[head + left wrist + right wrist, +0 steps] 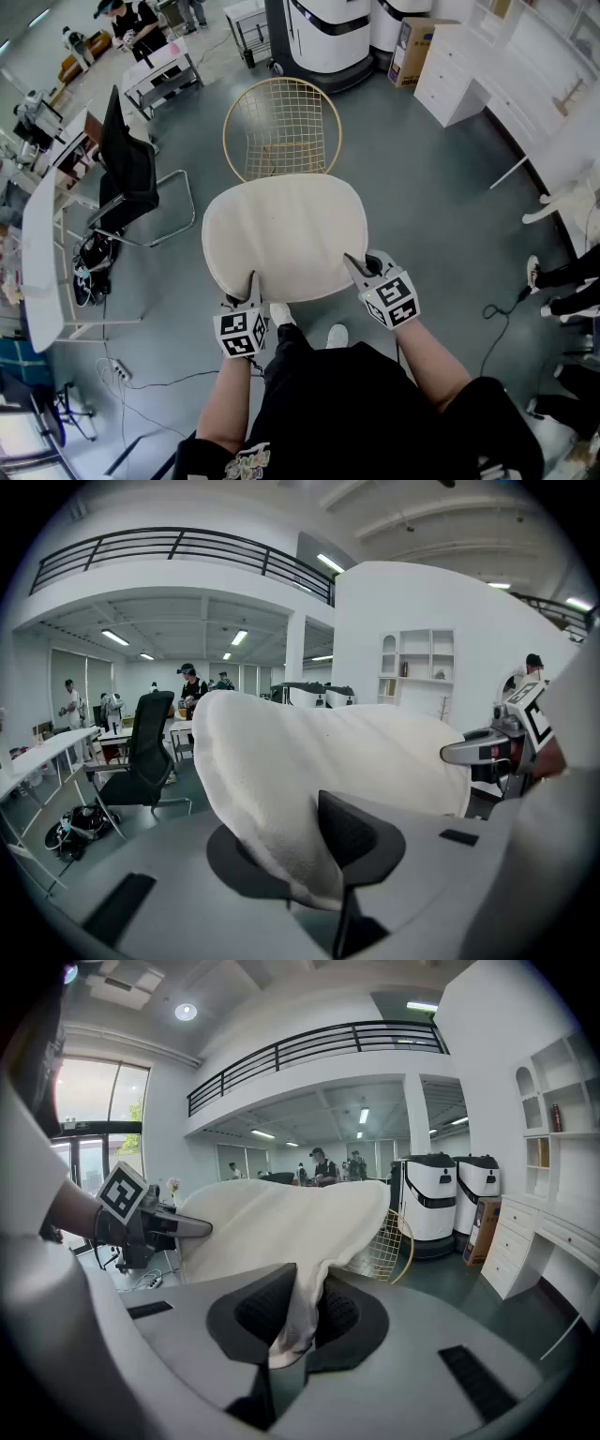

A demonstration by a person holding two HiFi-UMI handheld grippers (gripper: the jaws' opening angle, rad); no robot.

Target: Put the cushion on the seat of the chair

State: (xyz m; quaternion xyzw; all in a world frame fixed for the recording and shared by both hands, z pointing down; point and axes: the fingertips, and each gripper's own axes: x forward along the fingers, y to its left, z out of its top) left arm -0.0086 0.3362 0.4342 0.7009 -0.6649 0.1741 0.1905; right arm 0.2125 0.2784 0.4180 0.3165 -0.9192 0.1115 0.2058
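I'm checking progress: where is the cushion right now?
In the head view the cushion is mid-frame, held at its near edge by the left gripper and right gripper, with the wire chair just beyond.

The cushion (286,234) between the left gripper (253,279) and right gripper (358,264) is matt cream cloth, finely napped. Beyond them the chair (281,122) is thin gold metal wire, faintly glossy. The floor (422,197) below is smooth grey. Both grippers have matt grey plastic shells and black textured pads (342,1312).
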